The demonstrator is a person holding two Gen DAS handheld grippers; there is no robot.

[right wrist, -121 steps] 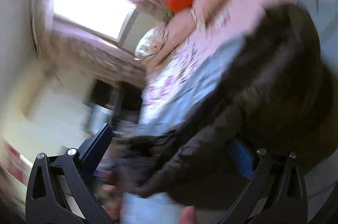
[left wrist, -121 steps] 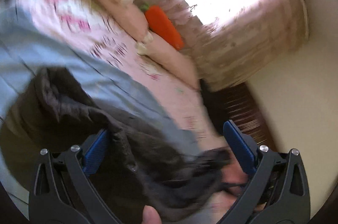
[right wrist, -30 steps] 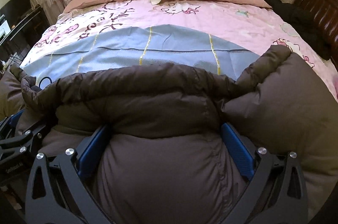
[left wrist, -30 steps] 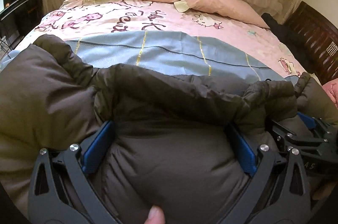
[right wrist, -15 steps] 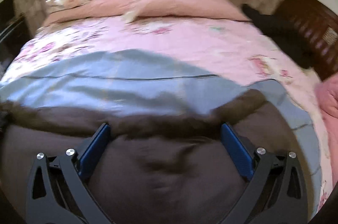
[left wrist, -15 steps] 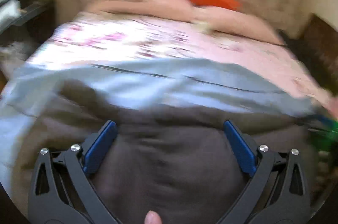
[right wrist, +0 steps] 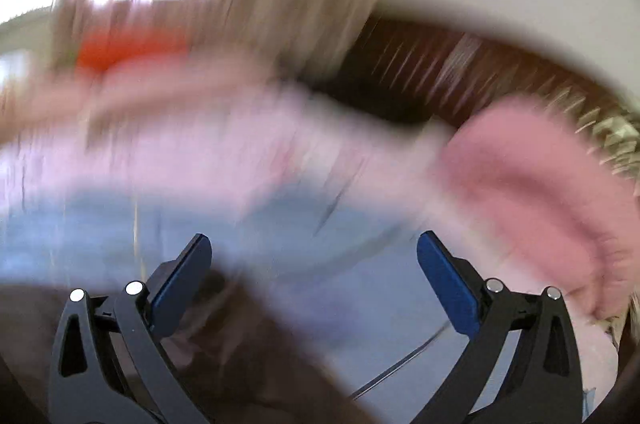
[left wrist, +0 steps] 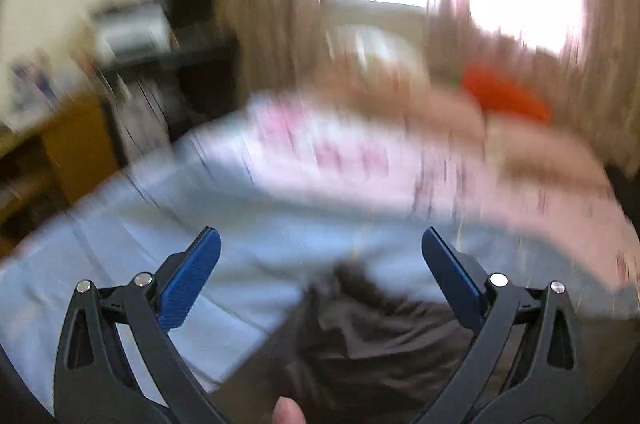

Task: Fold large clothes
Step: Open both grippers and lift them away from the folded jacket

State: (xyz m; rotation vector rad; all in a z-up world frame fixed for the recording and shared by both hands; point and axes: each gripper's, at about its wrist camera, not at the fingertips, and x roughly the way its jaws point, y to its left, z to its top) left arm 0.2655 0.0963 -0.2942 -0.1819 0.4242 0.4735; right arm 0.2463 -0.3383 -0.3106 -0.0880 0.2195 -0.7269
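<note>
Both views are blurred by motion. A dark brown puffy jacket (left wrist: 380, 340) lies on the blue and pink bedspread (left wrist: 260, 224), low in the left wrist view, below and between my fingers. My left gripper (left wrist: 320, 256) is open with nothing between its blue pads. In the right wrist view the jacket (right wrist: 248, 356) fills the lower left, partly behind the left finger. My right gripper (right wrist: 314, 256) is open too and holds nothing, above the blue part of the bedspread (right wrist: 320, 264).
An orange carrot-shaped cushion (left wrist: 504, 96) and pillows lie at the head of the bed under a bright window. A dark desk with equipment (left wrist: 160, 40) stands left of the bed. A pink fluffy item (right wrist: 532, 192) and a dark wooden headboard (right wrist: 460, 64) are at the right.
Both grippers have lifted and swung away from the jacket, the left one leftward, the right one rightward. The jacket, which filled the space between the fingers, now lies lower in each view.
</note>
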